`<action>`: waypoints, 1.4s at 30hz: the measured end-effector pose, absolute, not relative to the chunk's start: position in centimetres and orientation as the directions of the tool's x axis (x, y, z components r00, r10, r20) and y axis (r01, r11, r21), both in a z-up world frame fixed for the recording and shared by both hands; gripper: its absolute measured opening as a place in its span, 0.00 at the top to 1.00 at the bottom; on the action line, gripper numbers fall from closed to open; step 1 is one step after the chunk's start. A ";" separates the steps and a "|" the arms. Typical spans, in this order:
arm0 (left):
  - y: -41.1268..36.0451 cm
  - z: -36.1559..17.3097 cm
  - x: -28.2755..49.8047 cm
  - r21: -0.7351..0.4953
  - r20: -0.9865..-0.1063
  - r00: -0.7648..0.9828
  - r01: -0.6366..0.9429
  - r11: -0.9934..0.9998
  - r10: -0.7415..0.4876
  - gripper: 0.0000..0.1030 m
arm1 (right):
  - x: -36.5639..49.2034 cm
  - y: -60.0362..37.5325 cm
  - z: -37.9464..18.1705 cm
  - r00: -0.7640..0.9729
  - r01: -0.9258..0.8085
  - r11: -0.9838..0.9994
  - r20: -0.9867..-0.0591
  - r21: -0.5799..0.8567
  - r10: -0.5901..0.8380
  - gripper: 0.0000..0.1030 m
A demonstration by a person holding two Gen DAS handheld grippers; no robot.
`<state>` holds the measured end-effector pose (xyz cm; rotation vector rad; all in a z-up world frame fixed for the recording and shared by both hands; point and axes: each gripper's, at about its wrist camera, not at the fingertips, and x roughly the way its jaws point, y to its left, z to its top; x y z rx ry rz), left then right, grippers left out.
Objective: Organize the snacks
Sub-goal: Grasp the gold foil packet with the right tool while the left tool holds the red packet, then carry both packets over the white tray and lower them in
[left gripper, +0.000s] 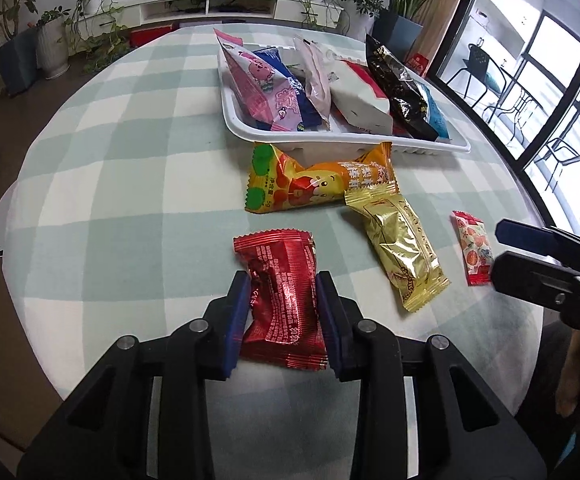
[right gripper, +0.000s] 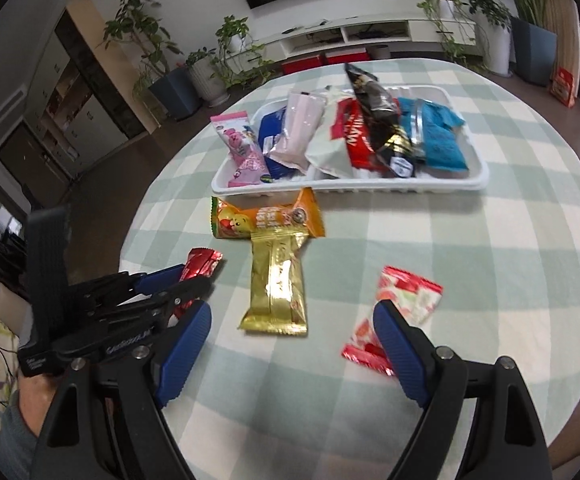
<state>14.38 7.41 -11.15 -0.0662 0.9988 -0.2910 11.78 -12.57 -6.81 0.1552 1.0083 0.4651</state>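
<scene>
A round counter (left gripper: pixel 109 168) under a green-and-white checked cloth fills a plant-lined room. Four loose packets lie on it. Left claw (left gripper: pixel 283 320) is clamped on the crinkled red foil packet (left gripper: pixel 281 300). Right claw (right gripper: pixel 292 344) gapes wide and empty, one finger over the small red-and-white packet (right gripper: pixel 406 300). Beyond lie the gold foil bar (right gripper: pixel 275 284), the orange cartoon packet (right gripper: pixel 265 218), and one white plastic tray (right gripper: pixel 342 190) full of snacks.

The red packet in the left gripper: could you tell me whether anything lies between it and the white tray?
Yes. The orange packet lies right against the tray's near rim, straight ahead of the red packet in the left gripper. The gold packet lies off to its right.
</scene>
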 end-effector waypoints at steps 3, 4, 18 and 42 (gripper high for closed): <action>7.6 -11.1 14.1 -0.192 -0.814 0.510 0.215 0.958 -0.278 0.70 | 13.1 -10.6 -7.5 0.433 -0.342 0.899 -0.802 0.274 0.410 0.16; 7.7 -11.1 14.0 -0.196 -0.812 0.512 0.215 0.957 -0.281 0.70 | 13.6 -10.1 -8.0 0.424 -0.348 0.901 -0.814 0.259 0.398 0.19; 7.8 -11.2 14.0 -0.194 -0.809 0.518 0.212 0.958 -0.279 0.70 | 14.8 -7.0 -10.7 0.415 -0.413 0.907 -0.868 0.087 0.273 0.63; 7.0 -6.0 14.7 -0.267 -0.729 0.576 0.257 0.929 -0.369 0.70 | 13.9 -19.0 -5.9 0.519 -0.197 0.919 -0.758 0.343 0.394 0.66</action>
